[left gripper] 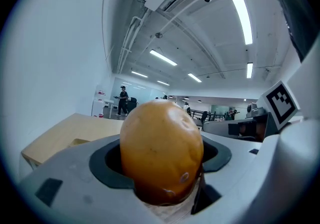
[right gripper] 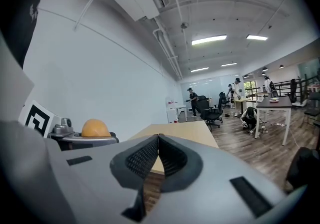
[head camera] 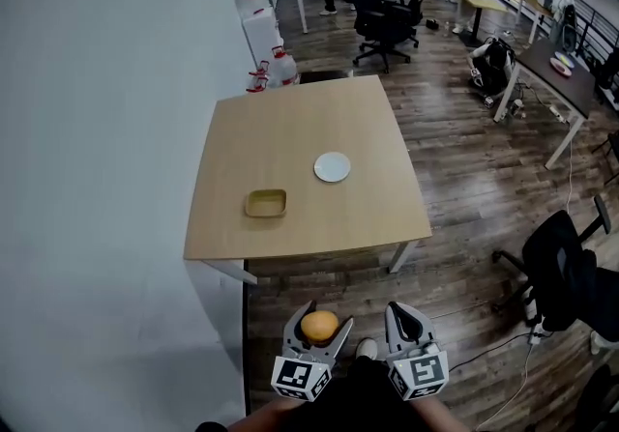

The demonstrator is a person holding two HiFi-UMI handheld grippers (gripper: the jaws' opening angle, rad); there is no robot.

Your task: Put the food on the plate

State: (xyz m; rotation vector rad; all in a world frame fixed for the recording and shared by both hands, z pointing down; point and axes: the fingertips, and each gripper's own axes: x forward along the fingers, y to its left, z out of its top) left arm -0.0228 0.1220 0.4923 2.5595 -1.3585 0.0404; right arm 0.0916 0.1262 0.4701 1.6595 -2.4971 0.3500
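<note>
My left gripper (head camera: 320,326) is held near my body, well short of the table, shut on a round orange food item (head camera: 319,326). In the left gripper view the orange food item (left gripper: 161,152) fills the space between the jaws. Beside it on the right, my right gripper (head camera: 400,317) is shut with nothing in it; its pads (right gripper: 148,157) meet in the right gripper view. A small white plate (head camera: 332,167) lies on the wooden table (head camera: 290,130), right of centre. A shallow tan dish (head camera: 265,203) sits to the plate's left, nearer the front edge.
A white wall runs along the left. Black office chairs (head camera: 385,19) stand beyond the table, and another chair (head camera: 566,271) is at the right. Desks and people are in the far background. Wood floor lies between me and the table.
</note>
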